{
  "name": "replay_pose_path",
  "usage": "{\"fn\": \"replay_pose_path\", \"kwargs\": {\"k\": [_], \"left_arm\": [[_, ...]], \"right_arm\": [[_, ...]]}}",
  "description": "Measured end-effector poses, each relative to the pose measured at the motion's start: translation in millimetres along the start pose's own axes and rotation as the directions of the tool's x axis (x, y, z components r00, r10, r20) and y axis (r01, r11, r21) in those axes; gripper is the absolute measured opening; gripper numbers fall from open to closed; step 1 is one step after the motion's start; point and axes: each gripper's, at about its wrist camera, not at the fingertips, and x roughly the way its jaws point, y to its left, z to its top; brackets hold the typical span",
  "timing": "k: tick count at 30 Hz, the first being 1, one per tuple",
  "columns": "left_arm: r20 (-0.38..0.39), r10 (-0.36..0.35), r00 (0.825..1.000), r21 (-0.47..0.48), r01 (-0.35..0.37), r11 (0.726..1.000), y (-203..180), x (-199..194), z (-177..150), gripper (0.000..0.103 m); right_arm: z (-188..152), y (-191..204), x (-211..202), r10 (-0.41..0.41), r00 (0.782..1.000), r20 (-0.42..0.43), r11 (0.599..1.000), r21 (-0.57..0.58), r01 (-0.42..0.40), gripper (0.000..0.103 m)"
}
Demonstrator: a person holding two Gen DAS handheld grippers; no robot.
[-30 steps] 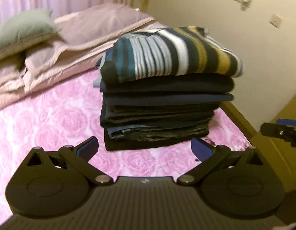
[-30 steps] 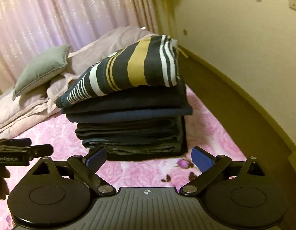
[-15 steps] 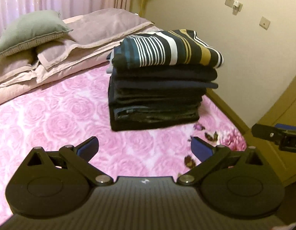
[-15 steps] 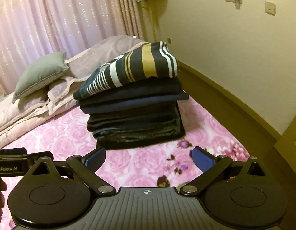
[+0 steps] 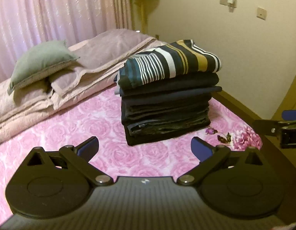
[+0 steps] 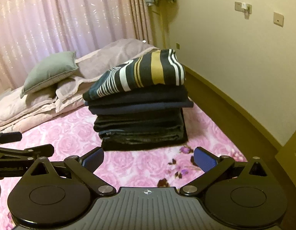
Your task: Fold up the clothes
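**Stack position relative to both tongs**

The tall stack of folded dark clothes (image 5: 165,113), topped by a striped navy, white and mustard garment (image 5: 171,63), rests on the pink rose-patterned bedspread (image 5: 71,130). From the left gripper (image 5: 145,149) it lies at 12 o'clock, slightly toward 1; from the right gripper (image 6: 148,158) at 12, slightly toward 11. The stack's long axis runs 9-to-3 across both views. Both tongs are spread wide, empty, apart from the stack. Neither appears clearly nearer. No unfolded garment is visible; folding is probably complete.
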Motion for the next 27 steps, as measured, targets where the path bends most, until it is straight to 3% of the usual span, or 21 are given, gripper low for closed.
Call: {"fn": "replay_pose_path", "kwargs": {"k": [8, 27], "left_arm": [[-0.051, -0.003, 0.999, -0.062, 0.0, 0.998, -7, 6, 2, 0.101], [-0.086, 0.02, 0.996, -0.047, -0.024, 0.999, -16, 15, -1, 0.1]], "right_arm": [[2, -20, 7, 0.03, 0.999, -0.026, 1.0, 0.002, -0.03, 0.102], [-1, -22, 12, 0.045, 0.996, -0.078, 0.999, 0.0, -0.045, 0.102]]}}
